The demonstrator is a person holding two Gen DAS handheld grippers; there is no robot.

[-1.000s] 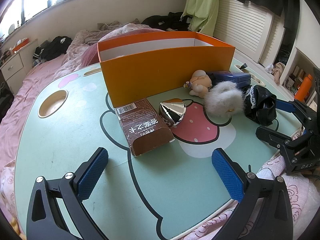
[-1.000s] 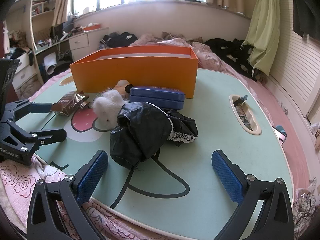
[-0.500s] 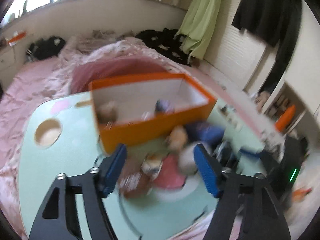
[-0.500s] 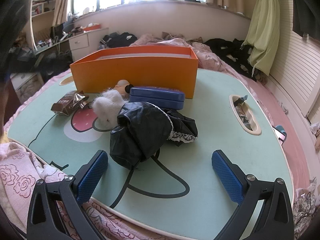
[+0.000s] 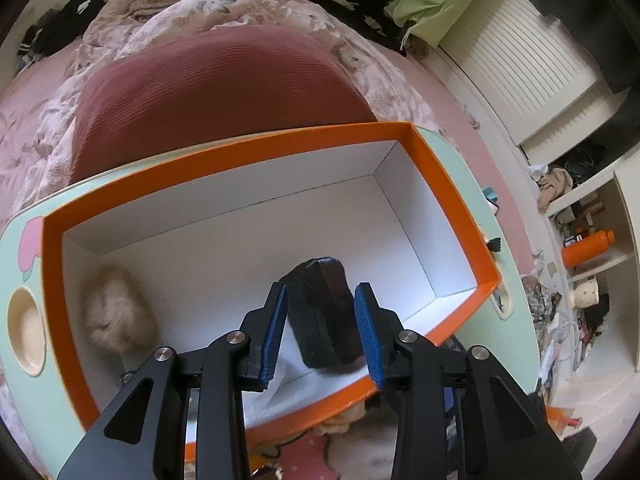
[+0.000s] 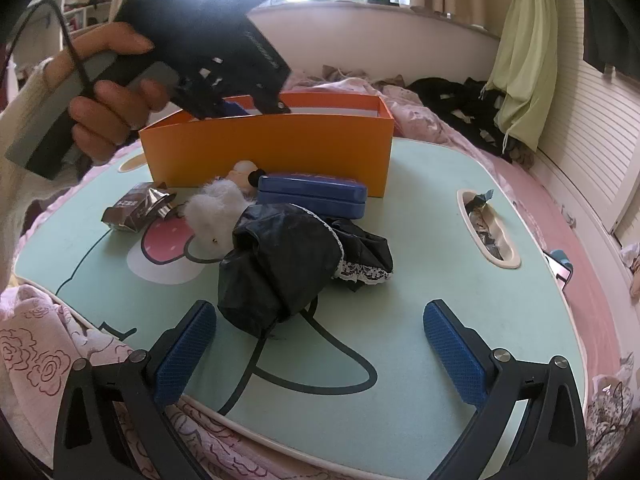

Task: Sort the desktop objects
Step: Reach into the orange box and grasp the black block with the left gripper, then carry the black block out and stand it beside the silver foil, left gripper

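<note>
Two views are given. Only from the left wrist, the closing left gripper [image 5: 320, 328] is seen around a dark block [image 5: 322, 312] inside the orange box [image 5: 448, 196]. The right gripper [image 6: 320, 344] is held wide open over the table [image 6: 420, 240].

The left gripper [image 5: 322, 320] has been carried from the near edge of the mint-green cartoon-printed table [image 6: 440, 240] to above the open orange cardboard box [image 5: 448, 184] and tilted down into it. Its jaws, wide before, are closing; a dark faceted block [image 5: 320, 312] is now seen between them, contact unclear.
</note>
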